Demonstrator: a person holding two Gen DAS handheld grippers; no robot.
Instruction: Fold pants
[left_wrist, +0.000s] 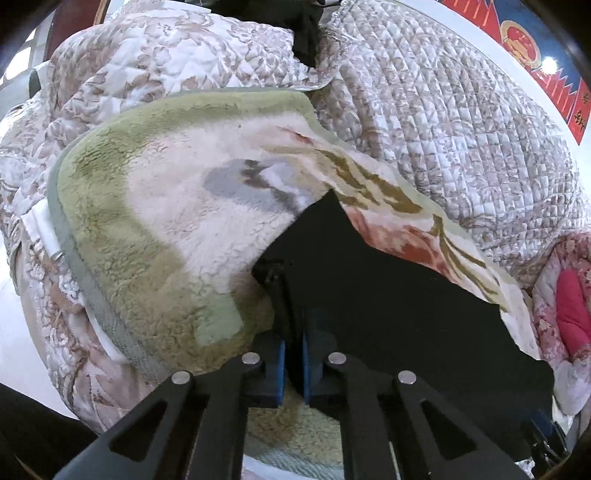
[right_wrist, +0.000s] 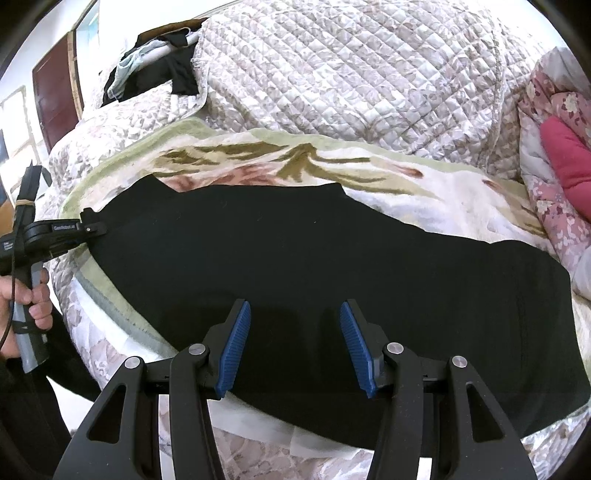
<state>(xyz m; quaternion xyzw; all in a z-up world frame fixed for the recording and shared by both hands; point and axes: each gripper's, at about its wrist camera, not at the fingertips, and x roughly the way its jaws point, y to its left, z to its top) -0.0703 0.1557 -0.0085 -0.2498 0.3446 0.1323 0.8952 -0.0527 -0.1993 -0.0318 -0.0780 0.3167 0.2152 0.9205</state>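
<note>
The black pants (right_wrist: 295, 266) lie spread flat across a fleece floral blanket (right_wrist: 461, 199) on the bed. In the left wrist view the pants (left_wrist: 388, 288) stretch off to the right. My left gripper (left_wrist: 293, 354) is shut on the pants' left edge, the dark cloth pinched between its blue pads. It also shows in the right wrist view (right_wrist: 92, 225) at the pants' far left corner. My right gripper (right_wrist: 295, 343) is open and empty, its blue pads (right_wrist: 236, 347) spread apart just above the near edge of the pants.
A quilted beige floral bedspread (right_wrist: 351, 81) covers the bed behind the blanket. A pile of dark clothes (right_wrist: 166, 74) lies at the back left. A pink floral quilt with a red cushion (right_wrist: 569, 166) is at the right. The bed's near edge (right_wrist: 258, 428) drops below my right gripper.
</note>
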